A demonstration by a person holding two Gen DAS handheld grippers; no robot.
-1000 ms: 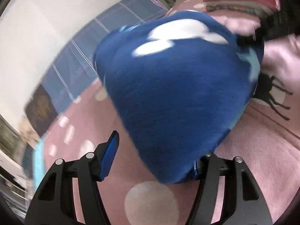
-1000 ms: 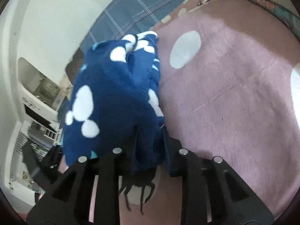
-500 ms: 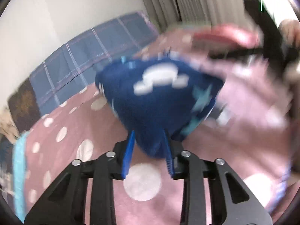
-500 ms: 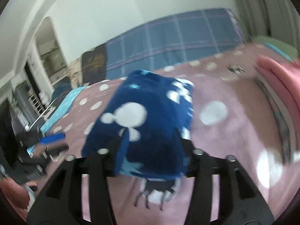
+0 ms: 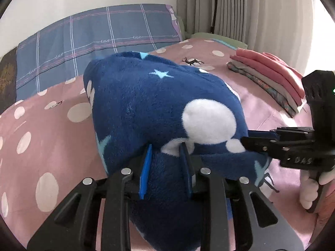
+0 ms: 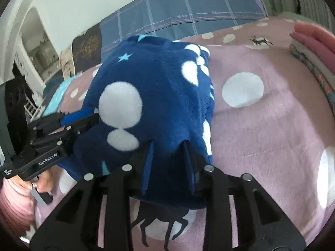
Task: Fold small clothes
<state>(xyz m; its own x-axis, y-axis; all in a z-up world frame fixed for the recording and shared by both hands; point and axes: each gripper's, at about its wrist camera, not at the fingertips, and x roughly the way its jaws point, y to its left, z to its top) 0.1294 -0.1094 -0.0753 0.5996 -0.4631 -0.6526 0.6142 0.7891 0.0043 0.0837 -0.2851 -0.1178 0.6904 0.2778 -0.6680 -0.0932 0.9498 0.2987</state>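
A dark blue fleece garment with white blobs and pale blue stars is held up over the pink bed, bunched and hanging between both grippers. My left gripper is shut on its near edge. My right gripper is shut on the fleece garment as well. In the left wrist view the right gripper comes in from the right and pinches the cloth. In the right wrist view the left gripper bites the cloth from the left. The garment's lower part is hidden behind the fingers.
A pink bedspread with white dots and deer prints lies under everything. A stack of folded clothes sits at the right. A blue checked pillow and a wall stand behind, curtains at the back right.
My left gripper went from open beside the garment to shut on it. Both grippers have swung upright, and the garment is lifted and held between them.
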